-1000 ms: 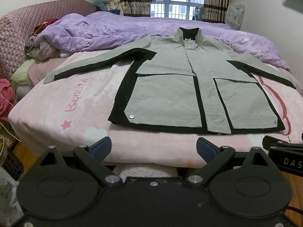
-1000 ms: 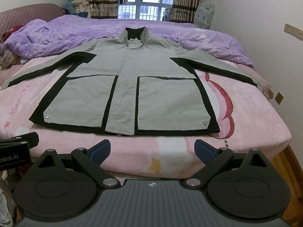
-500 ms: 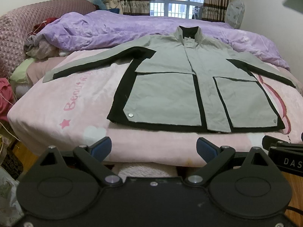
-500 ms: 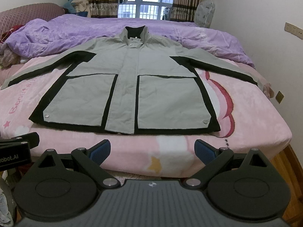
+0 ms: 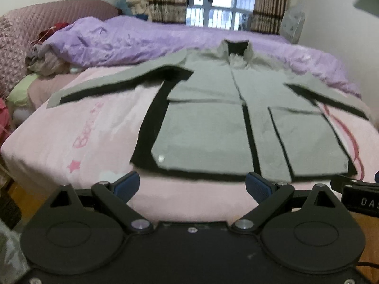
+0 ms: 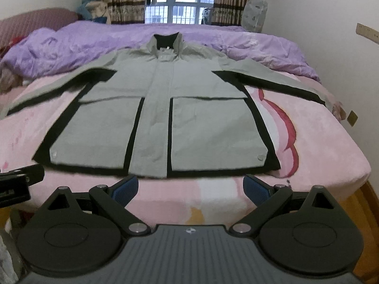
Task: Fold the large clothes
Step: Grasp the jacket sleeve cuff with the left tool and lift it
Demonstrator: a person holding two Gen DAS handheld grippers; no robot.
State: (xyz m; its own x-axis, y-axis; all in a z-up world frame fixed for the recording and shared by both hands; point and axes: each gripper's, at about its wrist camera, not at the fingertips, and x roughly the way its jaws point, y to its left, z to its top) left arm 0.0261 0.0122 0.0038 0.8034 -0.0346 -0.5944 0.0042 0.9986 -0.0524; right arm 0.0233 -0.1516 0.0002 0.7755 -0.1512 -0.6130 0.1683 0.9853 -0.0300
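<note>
A grey jacket [image 6: 161, 108] with black trim lies flat and face up on the pink blanket [image 6: 319, 146] of a bed, collar toward the window [image 6: 182, 9], both sleeves spread out to the sides, hem toward the near edge. Behind it a purple quilt [image 6: 248, 40] is bunched across the far half of the bed. Compared with the frames a moment earlier, both cameras have come forward and closer to the bed: the jacket fills more of each view, its hem now sits just above the blue fingertips, and the left wrist view is blurred by motion. The jacket itself has not shifted; its sleeves and pockets lie as before. The left gripper [image 5: 191, 187] has its jaws spread wide with nothing between them, hovering in front of the bed edge below the hem's left corner. The right gripper [image 6: 190, 185] is likewise spread wide and empty, short of the hem near the jacket's middle. Neither touches the cloth.
</note>
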